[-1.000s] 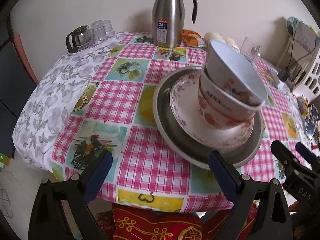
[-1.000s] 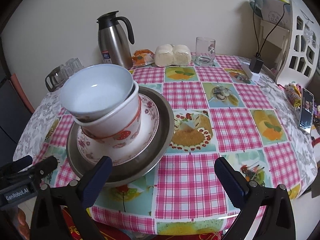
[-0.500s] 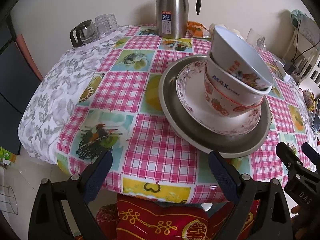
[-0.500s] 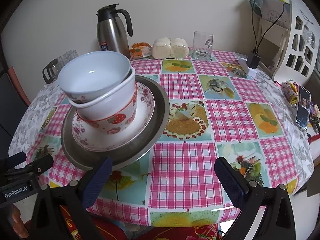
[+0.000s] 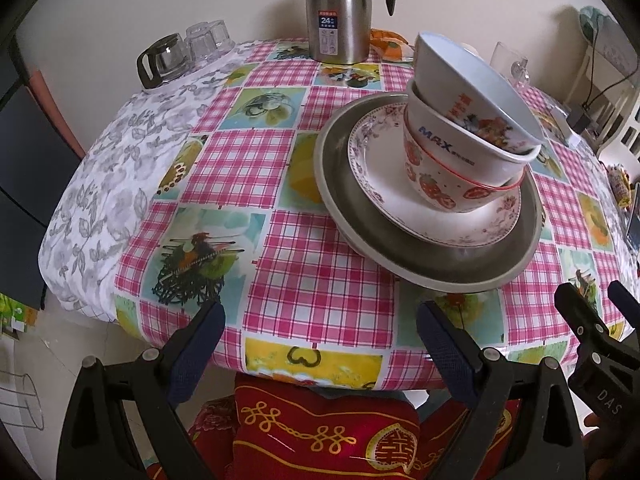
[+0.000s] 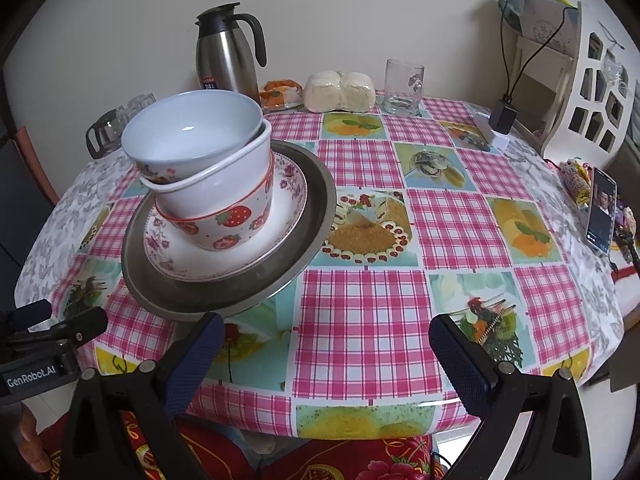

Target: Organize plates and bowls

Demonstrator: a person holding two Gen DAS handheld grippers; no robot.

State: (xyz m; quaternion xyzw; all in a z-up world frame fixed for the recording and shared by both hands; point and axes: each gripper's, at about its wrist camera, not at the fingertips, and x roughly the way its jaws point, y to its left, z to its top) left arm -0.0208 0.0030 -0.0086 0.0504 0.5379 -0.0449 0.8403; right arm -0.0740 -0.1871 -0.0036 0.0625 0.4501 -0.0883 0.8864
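A stack stands on the checked tablecloth: a grey metal plate (image 5: 460,264) (image 6: 296,248) at the bottom, a flowered white plate (image 5: 384,188) (image 6: 288,208) on it, then a strawberry-print bowl (image 5: 440,176) (image 6: 232,208), with a pale blue bowl (image 5: 476,88) (image 6: 192,132) tilted inside that. My left gripper (image 5: 320,344) hangs open at the table's near edge, left of the stack and holding nothing. My right gripper (image 6: 324,352) is open too, near the front edge to the right of the stack, and shows at the lower right (image 5: 592,312) in the left wrist view.
At the back stand a steel thermos jug (image 5: 340,12) (image 6: 228,60), a glass pot with upturned glasses (image 5: 172,56), wrapped buns (image 6: 340,92) and a glass mug (image 6: 402,88). A phone (image 6: 600,212) lies at the right edge by a white chair (image 6: 588,92). A red patterned cloth (image 5: 320,428) lies below.
Both grippers have drawn back toward the near table edge and risen a little, so the stack looks smaller and farther. The dishes have not moved, and both grippers stay open.
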